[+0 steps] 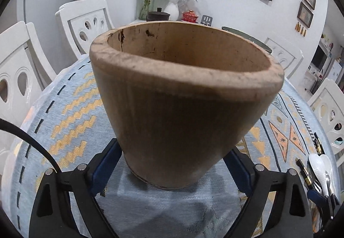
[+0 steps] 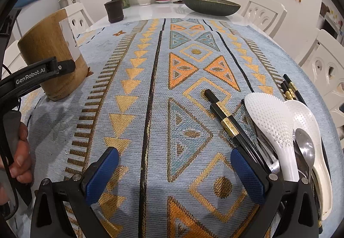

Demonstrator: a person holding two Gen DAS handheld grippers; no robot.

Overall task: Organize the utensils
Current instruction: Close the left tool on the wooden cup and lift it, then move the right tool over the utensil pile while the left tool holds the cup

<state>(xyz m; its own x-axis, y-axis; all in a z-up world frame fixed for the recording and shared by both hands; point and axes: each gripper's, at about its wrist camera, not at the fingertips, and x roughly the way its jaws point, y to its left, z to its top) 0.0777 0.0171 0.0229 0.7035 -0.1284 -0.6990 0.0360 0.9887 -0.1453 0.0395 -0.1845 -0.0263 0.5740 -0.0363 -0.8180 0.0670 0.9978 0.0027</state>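
While the tall brown wooden utensil holder (image 1: 182,96) stands upright near the table's left edge, clamped in the left gripper (image 1: 174,164), the black gold-banded chopsticks (image 2: 228,119) and white plastic rice paddles (image 2: 273,128) lie lengthwise along the right edge, just beside the right gripper (image 2: 174,173), whose jaws stand apart and empty.

A wide brown wooden holder (image 1: 185,96) is standing empty and tilted on the patterned cloth, while black gold-banded chopsticks (image 2: 228,121), two white rice paddles (image 2: 273,128) and a steel spoon (image 2: 305,147) are lying heaped well apart from it.
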